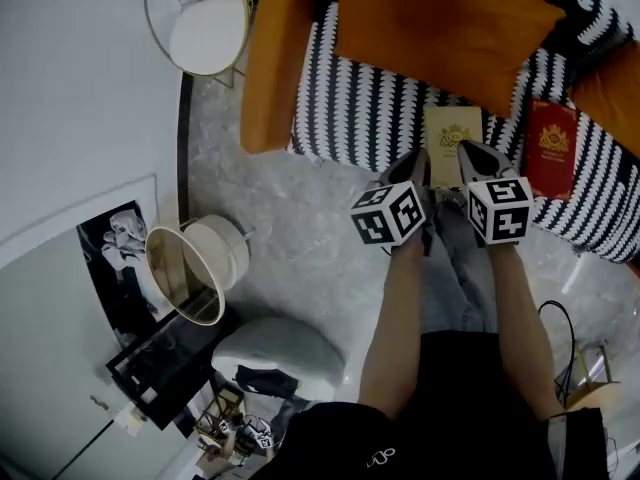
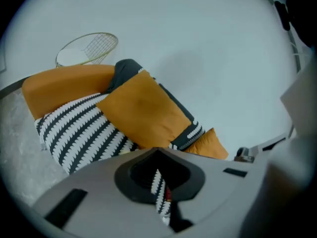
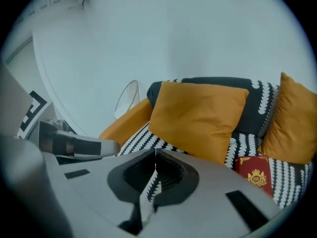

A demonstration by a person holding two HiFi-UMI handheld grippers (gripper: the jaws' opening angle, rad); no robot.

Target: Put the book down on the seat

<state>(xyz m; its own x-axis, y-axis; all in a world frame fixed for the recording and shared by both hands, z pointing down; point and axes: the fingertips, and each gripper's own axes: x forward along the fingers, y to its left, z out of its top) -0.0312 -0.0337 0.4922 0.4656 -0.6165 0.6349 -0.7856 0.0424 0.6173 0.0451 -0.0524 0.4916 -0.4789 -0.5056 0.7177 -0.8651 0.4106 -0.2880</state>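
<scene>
Room: pale marbled floor [image 1: 290,228], white wall, gold wire chair [image 1: 198,18] with white pad. Surface: sofa seat [image 1: 370,108], soft fabric in black-and-white zigzag rows, with a smooth orange armrest [image 1: 268,58] and a square orange cushion [image 1: 440,28] against the back. Cream book [image 1: 452,128]: flat rectangle, cover up, lying on the seat near its front edge, long axis front-to-back. Red book [image 1: 551,148] lies just beside it, same way, gold crest showing. Left gripper [image 1: 415,165] and right gripper [image 1: 478,156] are over the front edge near the cream book; jaws of both closed together, nothing held.
</scene>
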